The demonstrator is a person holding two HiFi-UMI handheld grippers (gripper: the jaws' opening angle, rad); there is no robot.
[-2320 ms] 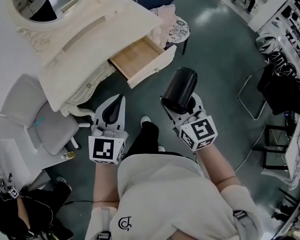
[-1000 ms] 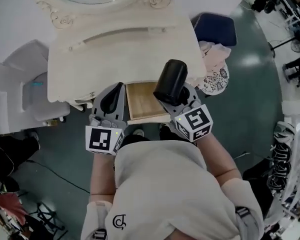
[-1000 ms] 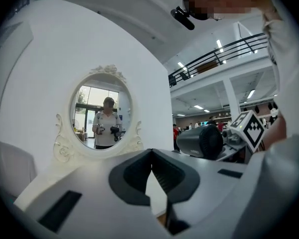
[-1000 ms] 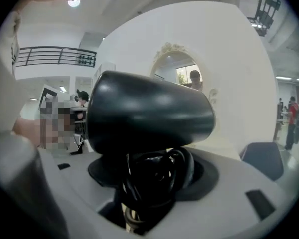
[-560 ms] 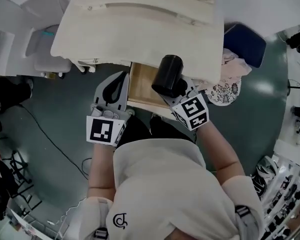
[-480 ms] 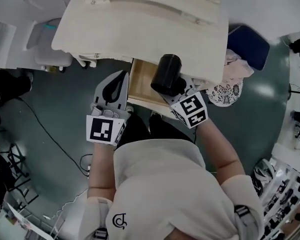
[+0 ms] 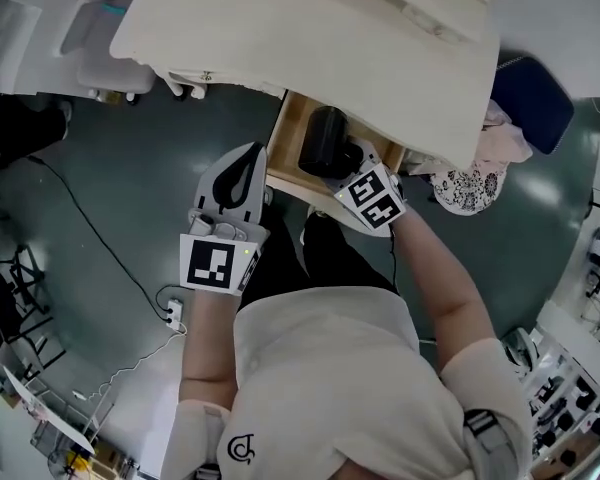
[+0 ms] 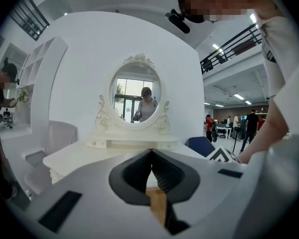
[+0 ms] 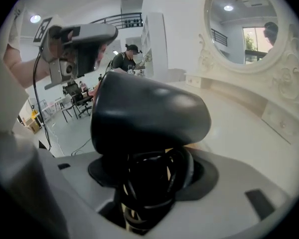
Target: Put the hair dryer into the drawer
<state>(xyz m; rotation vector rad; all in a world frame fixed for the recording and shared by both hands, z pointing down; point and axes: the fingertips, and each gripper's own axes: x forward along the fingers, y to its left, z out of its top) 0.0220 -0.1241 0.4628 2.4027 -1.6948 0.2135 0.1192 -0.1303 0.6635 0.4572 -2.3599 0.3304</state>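
We hold the black dryer [image 7: 323, 140] in the right gripper [image 7: 348, 166]. Its jaws stand wide and are clamped on the dryer's handle, where the black cord [image 9: 154, 183] is wound around it. In the right gripper view the thick barrel of the dryer lies across, just above the jaws. The dryer is over the right part of the open drawer [image 7: 286, 146], partly under the near edge of the white table [image 7: 310, 28]. We cannot tell if it touches the drawer's wooden bottom. The left gripper [image 7: 250, 156] is just left of the drawer, over the dark floor [image 7: 130, 188]. Its jaws are together at the tips, with nothing between them. Far behind these jaws, in the left gripper view, the oval mirror [image 8: 135, 94] stands on the table.
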